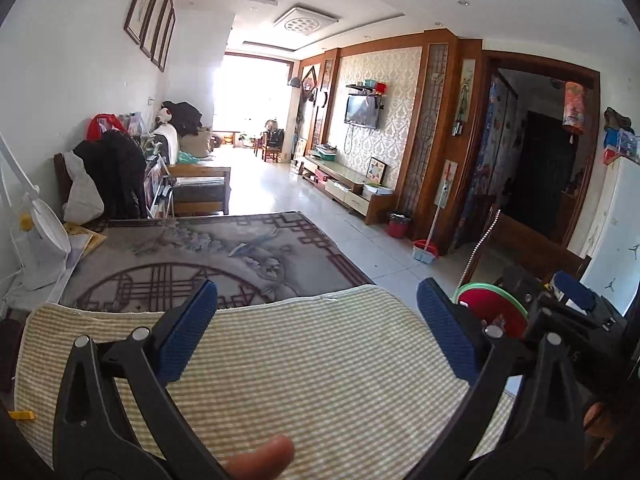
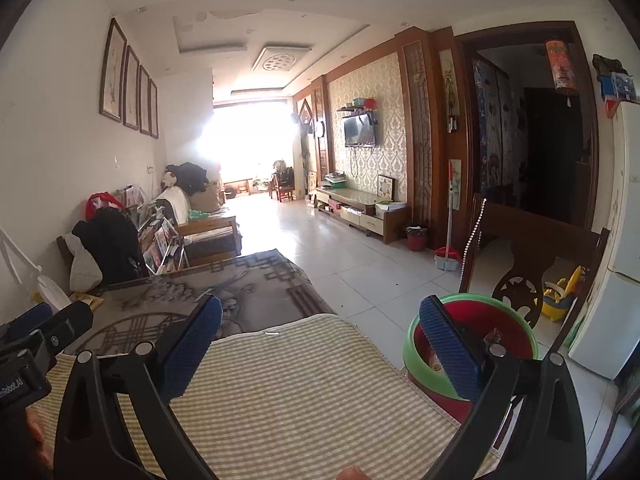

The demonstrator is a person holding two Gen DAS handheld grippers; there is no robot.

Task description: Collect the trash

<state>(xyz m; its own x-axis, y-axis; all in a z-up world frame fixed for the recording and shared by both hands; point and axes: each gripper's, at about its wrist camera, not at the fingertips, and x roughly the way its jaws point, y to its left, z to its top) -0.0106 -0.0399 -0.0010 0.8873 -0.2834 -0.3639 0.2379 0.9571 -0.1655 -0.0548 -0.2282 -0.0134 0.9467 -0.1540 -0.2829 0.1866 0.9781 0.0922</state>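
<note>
My left gripper is open and empty, held above a green-and-white checked mat on the table. My right gripper is open and empty too, over the same mat and at its right side. A trash bin with a green rim and red liner stands off the table's right edge, just behind my right finger; something lies inside it. The bin also shows in the left wrist view, partly hidden by the right gripper's body. No loose trash shows on the mat.
A patterned grey table cover lies beyond the mat. A white lamp base and papers sit at the table's left. A wooden chair stands right of the bin, a white fridge beyond it. A second small red bin and a dustpan stand by the TV cabinet.
</note>
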